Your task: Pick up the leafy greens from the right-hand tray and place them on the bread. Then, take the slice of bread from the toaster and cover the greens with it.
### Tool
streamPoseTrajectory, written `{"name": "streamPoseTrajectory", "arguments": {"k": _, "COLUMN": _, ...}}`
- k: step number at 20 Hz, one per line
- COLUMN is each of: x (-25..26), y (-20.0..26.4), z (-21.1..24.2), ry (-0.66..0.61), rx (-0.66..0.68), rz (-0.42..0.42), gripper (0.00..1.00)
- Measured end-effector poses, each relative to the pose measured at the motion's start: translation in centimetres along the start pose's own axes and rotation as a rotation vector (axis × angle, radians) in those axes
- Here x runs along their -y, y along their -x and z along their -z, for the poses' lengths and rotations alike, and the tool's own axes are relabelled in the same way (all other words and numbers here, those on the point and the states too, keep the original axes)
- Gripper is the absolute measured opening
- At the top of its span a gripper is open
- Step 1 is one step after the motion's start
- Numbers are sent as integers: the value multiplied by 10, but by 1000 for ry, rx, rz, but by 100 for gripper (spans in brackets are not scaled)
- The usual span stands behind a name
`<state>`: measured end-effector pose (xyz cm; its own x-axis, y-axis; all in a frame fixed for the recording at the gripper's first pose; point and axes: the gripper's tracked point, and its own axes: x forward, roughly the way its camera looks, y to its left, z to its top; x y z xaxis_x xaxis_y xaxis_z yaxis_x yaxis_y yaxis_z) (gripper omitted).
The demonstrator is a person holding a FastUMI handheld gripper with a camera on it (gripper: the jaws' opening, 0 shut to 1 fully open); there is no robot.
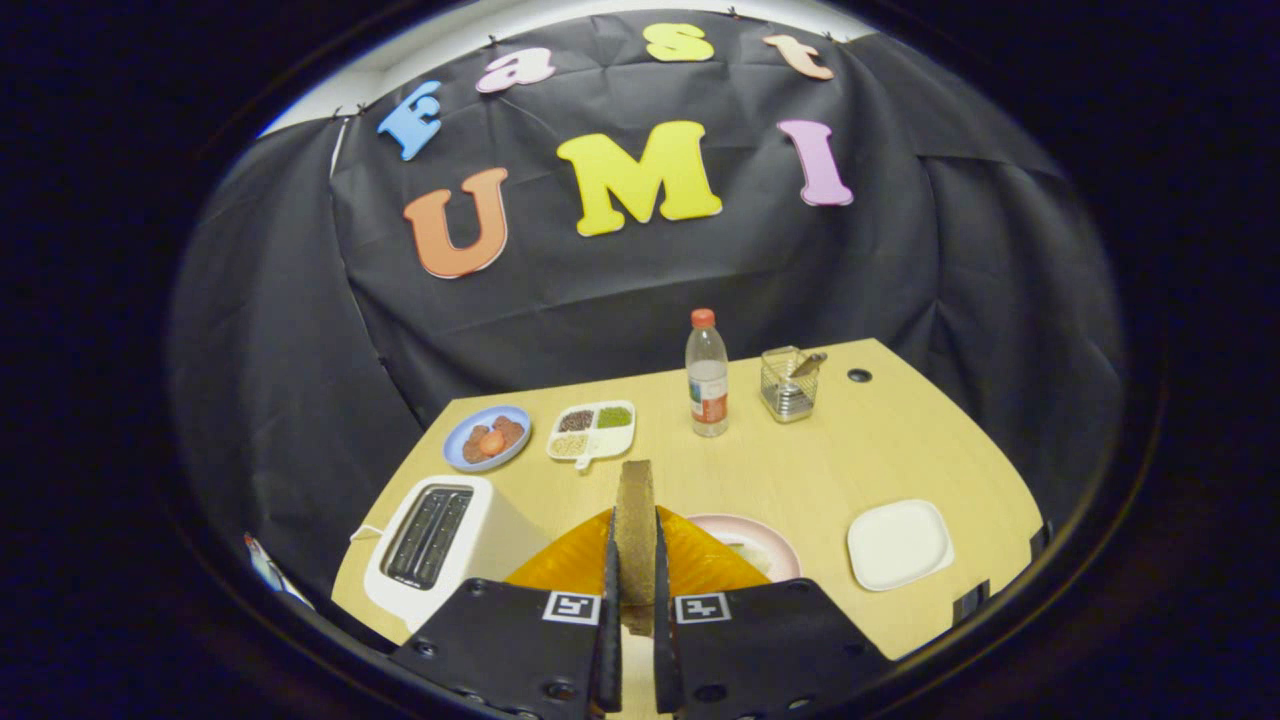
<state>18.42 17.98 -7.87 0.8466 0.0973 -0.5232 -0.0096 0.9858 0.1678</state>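
Note:
My gripper [634,590] is shut on a brown slice of bread [635,530], which stands upright and edge-on between the fingers. The white toaster [440,545] sits on the table to the left of the fingers, and both of its slots look dark. Just beyond the right finger lies a pink plate [775,545] with something pale on it, partly hidden behind the gripper. The white square tray [898,543] stands further right with nothing on it. The leafy greens are hidden from me.
A blue plate with round reddish food [487,438] and a white divided dish of seeds [592,430] sit at the back left. A plastic bottle [707,375] and a wire holder [788,385] stand at the back. A small hole [859,376] marks the tabletop [850,450].

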Motion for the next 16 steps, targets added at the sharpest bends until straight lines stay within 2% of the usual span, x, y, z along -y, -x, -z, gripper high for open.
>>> {"name": "streamPoseTrajectory", "arguments": {"k": 9, "x": 13, "y": -61, "z": 61, "ry": -167, "rx": -95, "rz": -43, "gripper": 12}}
{"name": "streamPoseTrajectory", "arguments": {"k": 16, "x": 46, "y": -76, "z": 73, "ry": -125, "rx": -50, "rz": -11, "gripper": 13}}
